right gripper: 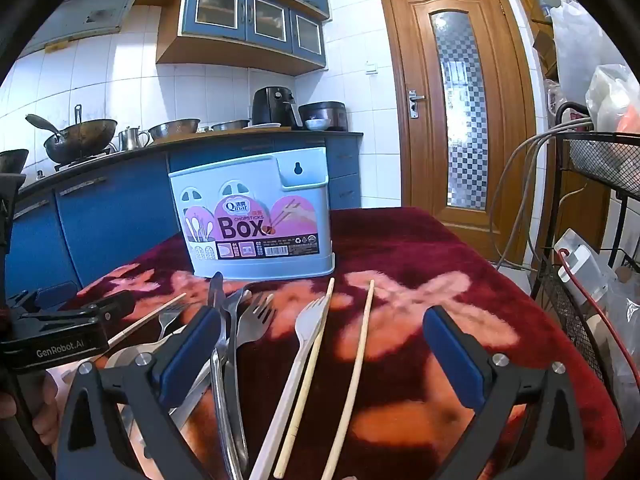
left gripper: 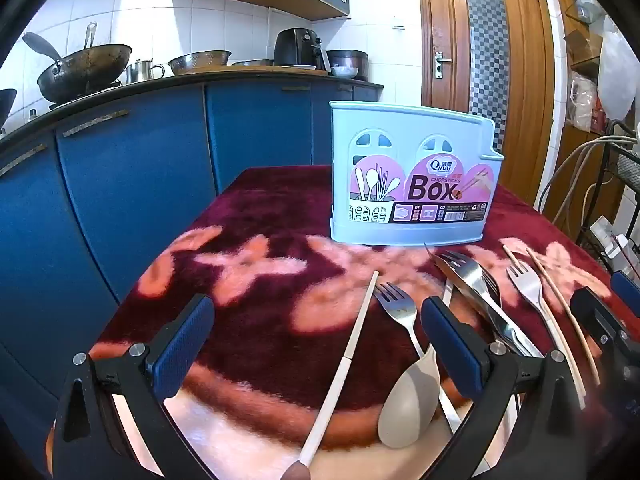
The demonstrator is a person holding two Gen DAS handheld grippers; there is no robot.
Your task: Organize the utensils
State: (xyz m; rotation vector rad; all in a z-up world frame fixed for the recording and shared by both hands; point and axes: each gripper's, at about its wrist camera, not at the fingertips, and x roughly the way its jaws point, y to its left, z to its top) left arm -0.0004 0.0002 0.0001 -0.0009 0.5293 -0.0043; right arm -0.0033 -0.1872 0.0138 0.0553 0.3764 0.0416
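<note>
Gaping wide, left claw (left gripper: 316,344), right claw (right gripper: 320,344), both empty

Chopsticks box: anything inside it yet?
Nothing pokes above the rim of the chopsticks box. Its solid front hides the inside, so I cannot tell. Forks and chopsticks lie on the cloth.

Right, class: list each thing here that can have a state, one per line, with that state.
Left gripper: fingers wide open, holding nothing.
Right gripper: fingers wide open, holding nothing.
Chopsticks box: upright on the red cloth.
Forks: lying loose on the cloth.
Chopsticks: lying loose on the cloth.
Door: closed.
</note>
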